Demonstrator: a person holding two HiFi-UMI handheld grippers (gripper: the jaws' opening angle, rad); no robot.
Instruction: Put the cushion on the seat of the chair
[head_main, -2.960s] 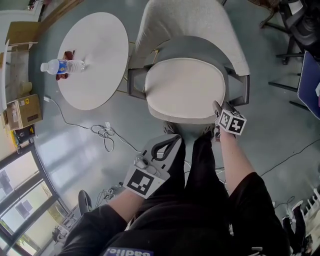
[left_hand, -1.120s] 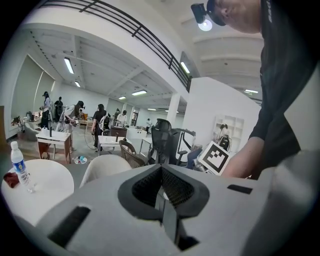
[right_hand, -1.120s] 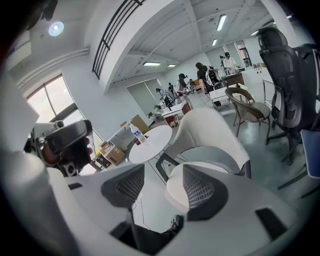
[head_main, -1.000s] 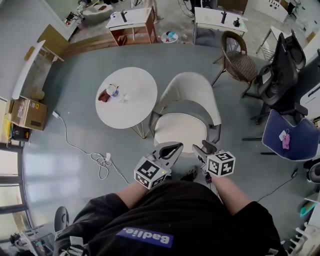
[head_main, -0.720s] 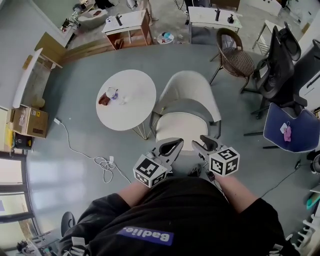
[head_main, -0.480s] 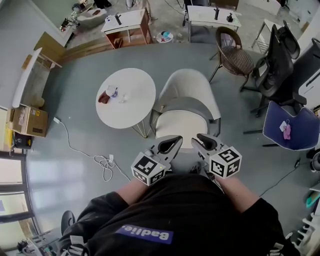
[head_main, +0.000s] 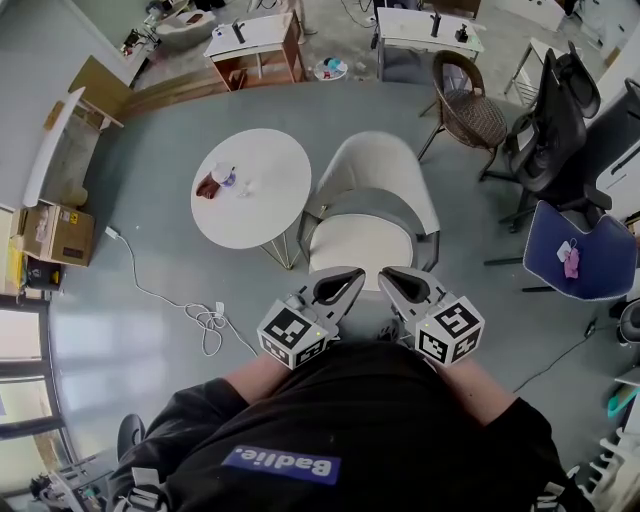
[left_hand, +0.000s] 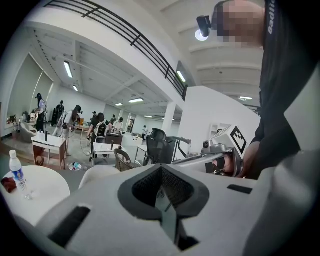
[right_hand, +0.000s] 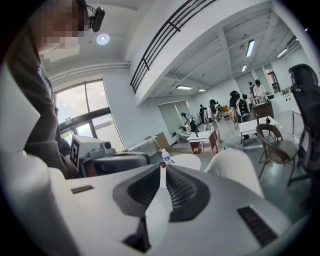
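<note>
The cream cushion (head_main: 362, 250) lies flat on the seat of the white armchair (head_main: 375, 170), directly ahead of me. Both grippers hang side by side above the chair's front edge, apart from the cushion. My left gripper (head_main: 352, 272) has its jaws together with nothing in them; the left gripper view shows only a thin slit at the left gripper (left_hand: 163, 172). My right gripper (head_main: 386, 272) has jaws that are closing and nearly meet, with nothing between them; in its own view the right gripper (right_hand: 161, 172) holds nothing.
A round white table (head_main: 270, 200) with a water bottle (head_main: 224, 179) stands left of the armchair. A wicker chair (head_main: 472, 105), black office chairs (head_main: 560, 130) and a blue chair (head_main: 585, 265) stand to the right. A cable (head_main: 208, 322) lies on the floor.
Both grippers have lifted up and away from the chair, the right one more. The right gripper's jaws have come together from wide apart. The cushion stays on the seat.
</note>
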